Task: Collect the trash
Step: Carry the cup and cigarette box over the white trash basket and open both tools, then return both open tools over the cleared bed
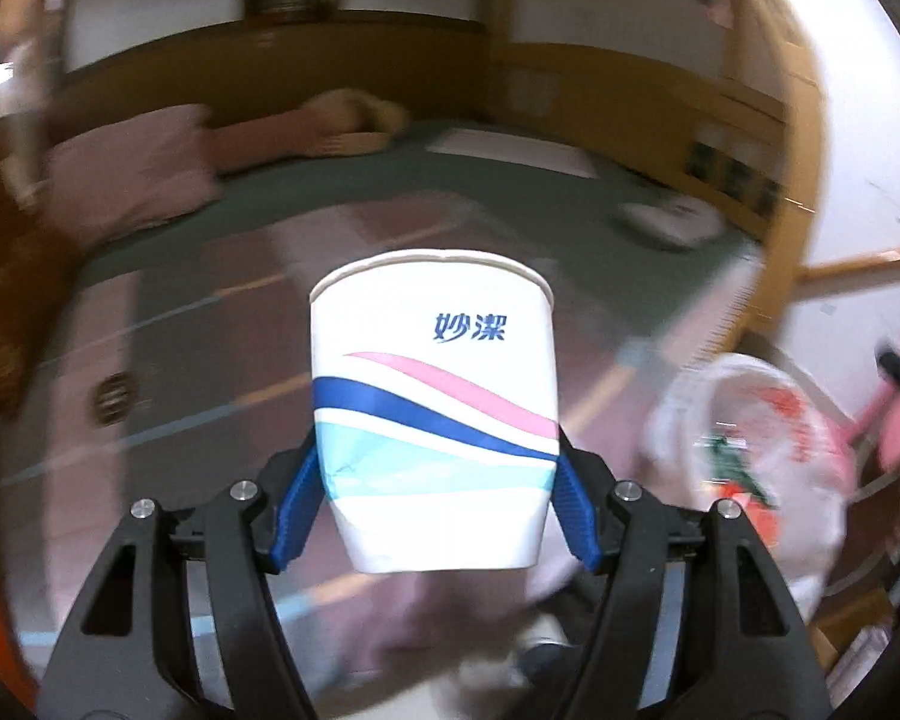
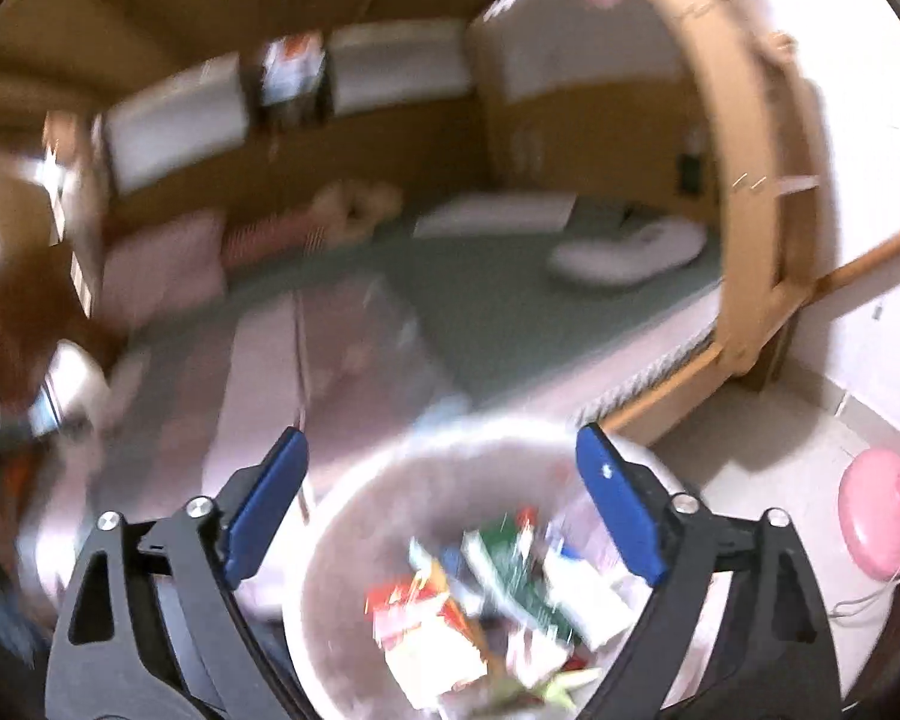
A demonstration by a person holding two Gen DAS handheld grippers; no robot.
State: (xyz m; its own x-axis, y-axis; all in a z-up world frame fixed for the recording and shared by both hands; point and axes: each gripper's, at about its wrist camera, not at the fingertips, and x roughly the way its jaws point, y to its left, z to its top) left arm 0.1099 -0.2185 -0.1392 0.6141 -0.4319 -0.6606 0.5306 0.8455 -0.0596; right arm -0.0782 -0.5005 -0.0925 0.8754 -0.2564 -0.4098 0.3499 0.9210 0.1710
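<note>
While blur smears both views: only near things read clearly.
Left hand-held gripper (image 1: 438,504): clamped on a paper cup (image 1: 435,408), frame centre.
Right hand-held gripper (image 2: 444,510): spread wide, nothing between its pads.
Trash bin (image 2: 354,516): lower centre, wrappers (image 2: 486,606) inside.
</note>
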